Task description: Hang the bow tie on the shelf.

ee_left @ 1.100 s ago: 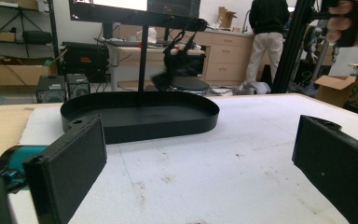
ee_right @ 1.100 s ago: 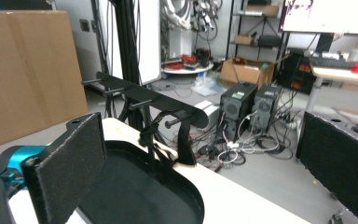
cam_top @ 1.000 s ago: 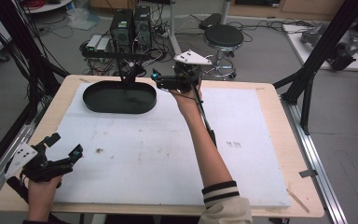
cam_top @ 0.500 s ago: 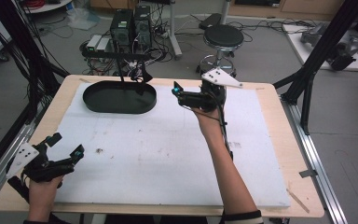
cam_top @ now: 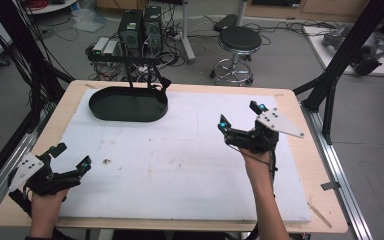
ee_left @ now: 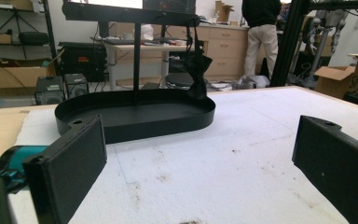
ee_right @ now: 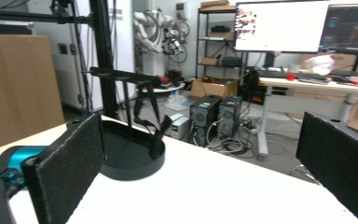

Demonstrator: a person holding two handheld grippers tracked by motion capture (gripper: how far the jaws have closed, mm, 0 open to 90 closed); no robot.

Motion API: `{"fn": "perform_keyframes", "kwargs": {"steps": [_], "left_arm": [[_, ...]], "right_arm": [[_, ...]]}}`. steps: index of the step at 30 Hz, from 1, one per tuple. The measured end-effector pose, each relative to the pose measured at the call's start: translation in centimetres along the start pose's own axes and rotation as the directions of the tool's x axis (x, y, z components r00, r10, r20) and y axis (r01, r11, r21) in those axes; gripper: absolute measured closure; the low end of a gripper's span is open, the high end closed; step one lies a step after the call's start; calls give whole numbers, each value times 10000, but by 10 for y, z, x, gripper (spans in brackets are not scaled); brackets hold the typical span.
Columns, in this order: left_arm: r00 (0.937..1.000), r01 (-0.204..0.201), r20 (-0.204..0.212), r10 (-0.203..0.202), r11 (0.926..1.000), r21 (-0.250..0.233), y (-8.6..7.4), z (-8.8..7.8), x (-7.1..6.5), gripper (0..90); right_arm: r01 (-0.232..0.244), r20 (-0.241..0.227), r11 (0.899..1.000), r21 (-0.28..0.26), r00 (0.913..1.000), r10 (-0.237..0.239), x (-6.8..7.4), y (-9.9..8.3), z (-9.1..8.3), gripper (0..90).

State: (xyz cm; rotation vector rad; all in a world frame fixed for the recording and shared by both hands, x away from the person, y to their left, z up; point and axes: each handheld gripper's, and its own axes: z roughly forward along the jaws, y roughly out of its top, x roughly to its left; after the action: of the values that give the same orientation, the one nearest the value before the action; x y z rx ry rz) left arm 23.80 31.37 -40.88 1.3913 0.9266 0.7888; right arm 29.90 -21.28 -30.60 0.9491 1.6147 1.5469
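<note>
Nearest, at the table's front-left corner: left gripper (cam_top: 72, 169), jaws spread wide, nothing between them, pointed toward the black oval tray (cam_top: 128, 104). Right of the tray and nearer the front: right gripper (cam_top: 241, 125), likewise wide apart and empty, somewhat nearer the tray. Farthest, at the white mat's (cam_top: 180, 150) back-left: tray lying long axis left-to-right, a black strap (ee_left: 196, 70) hanging from its stand (ee_left: 136, 51).

Grey floor, black stool (cam_top: 239, 39), computer towers (cam_top: 140, 24) beyond the table (cam_top: 310, 165)
</note>
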Motion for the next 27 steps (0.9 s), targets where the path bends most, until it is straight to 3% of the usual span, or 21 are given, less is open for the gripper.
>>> {"fn": "perform_keyframes", "kwargs": {"steps": [4,14,21,27], "left_arm": [[10000,-46,-3,46,10000,-6,0,0,0,33],[10000,30,-52,-31,9999,-114,2,3,1,34],[9999,-78,-123,77,9999,-113,2,3,2,34],[9999,-75,-123,73,9999,-153,1,2,2,34]], "right_arm": [[-211,117,9998,-9,9997,211,-10,-15,-21,7],[-155,596,9997,-197,9981,167,-22,-52,-60,7],[-449,787,9972,-599,9957,496,-28,-73,-74,7],[-303,827,9978,-589,9960,351,-26,-83,-75,7]]}}
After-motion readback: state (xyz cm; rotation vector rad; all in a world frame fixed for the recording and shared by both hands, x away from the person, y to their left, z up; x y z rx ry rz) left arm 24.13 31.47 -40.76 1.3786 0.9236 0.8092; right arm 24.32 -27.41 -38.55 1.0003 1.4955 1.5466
